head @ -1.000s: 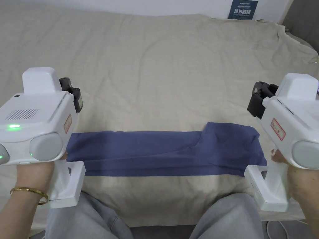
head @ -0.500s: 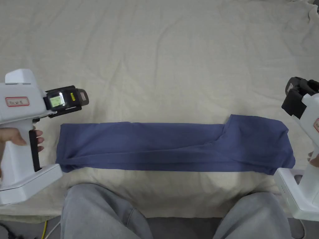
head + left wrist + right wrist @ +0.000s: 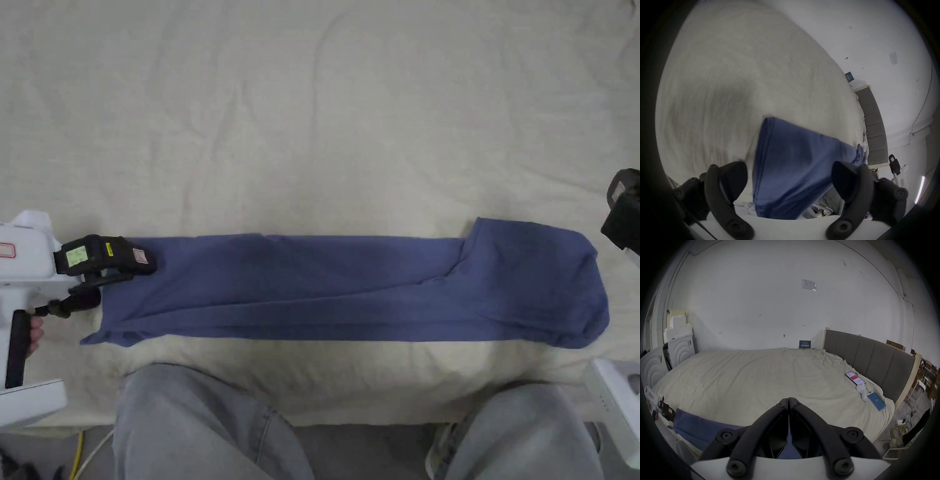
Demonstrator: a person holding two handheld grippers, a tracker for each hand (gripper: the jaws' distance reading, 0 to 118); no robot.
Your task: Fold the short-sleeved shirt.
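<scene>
Since the earlier frame, the left claw (image 3: 128, 265) has been brought down to the left end of the blue shirt (image 3: 350, 289), jaws spread apart astride its hem. Shirt is laid as a long folded strip along the bed (image 3: 325, 125) near edge. Right claw (image 3: 788, 400) is clenched empty.

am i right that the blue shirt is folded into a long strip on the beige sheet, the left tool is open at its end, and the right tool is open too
Not quite: the right tool is shut, its two jaws pressed together, as the right gripper view shows. The rest holds: the blue shirt lies as a long strip on the beige sheet, and the left tool is open, jaws on either side of the shirt's end.
</scene>
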